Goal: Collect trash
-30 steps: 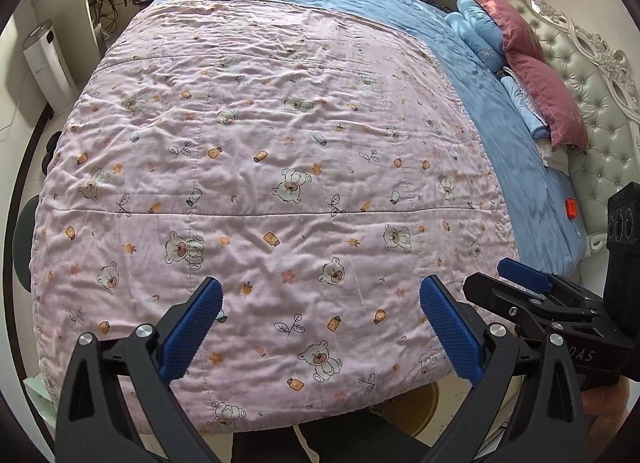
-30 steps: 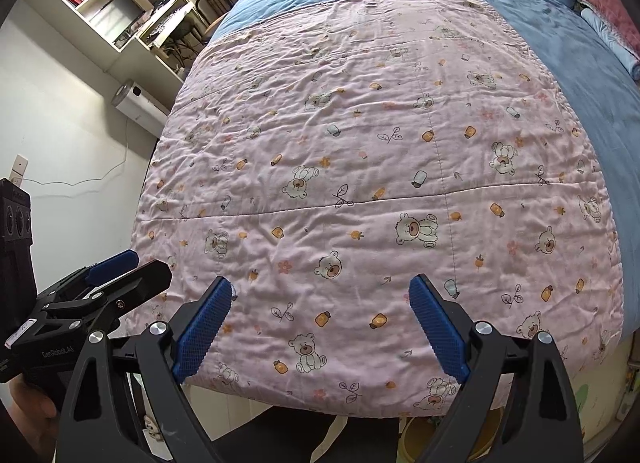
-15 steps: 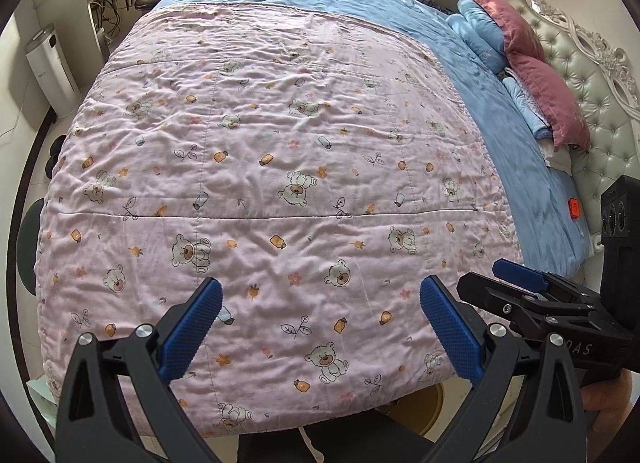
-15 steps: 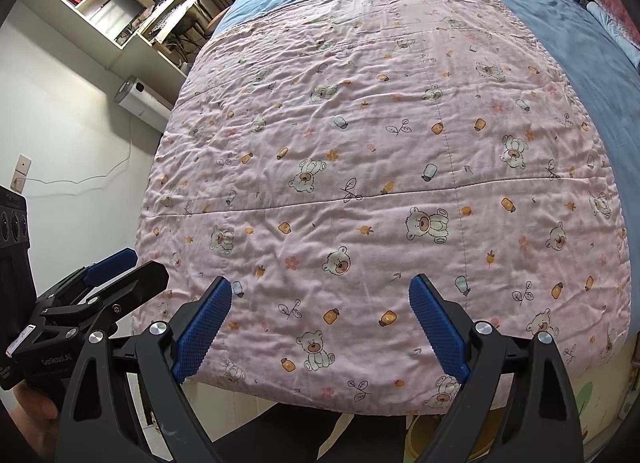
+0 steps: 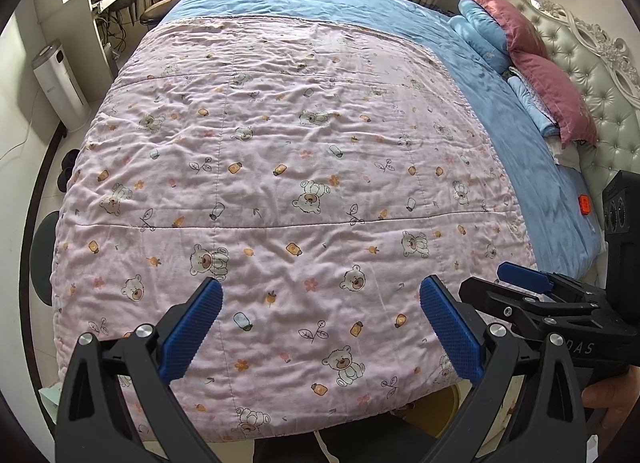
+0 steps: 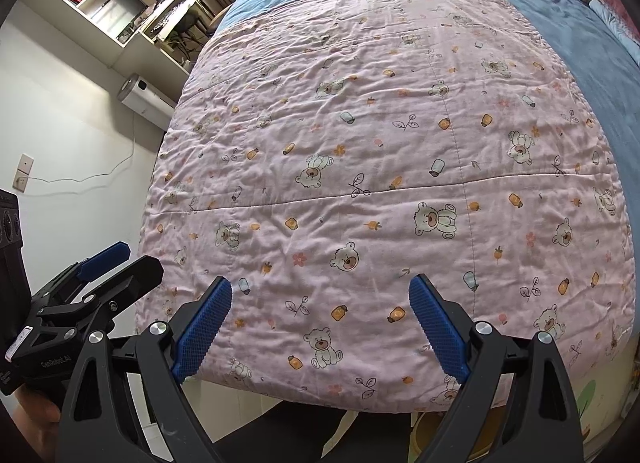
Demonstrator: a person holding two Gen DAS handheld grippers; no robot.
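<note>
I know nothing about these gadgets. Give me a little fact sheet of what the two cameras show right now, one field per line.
Place: bedroom, both cameras looking over a bed
Bed cover: pink quilt printed with bears, over a blue sheet
Pillows: red and blue pillows stacked at the tufted headboard
Left gripper: open, holding nothing
Right gripper: open, holding nothing
Small orange item: on the blue sheet, too small to identify
Trash on the quilt: none visible

Both wrist cams sit high off the bed's foot edge, looking down over the pink quilt (image 5: 304,167). Left faces the headboard corner, right the desk-side edge. Shared: quilt (image 6: 380,151).
</note>
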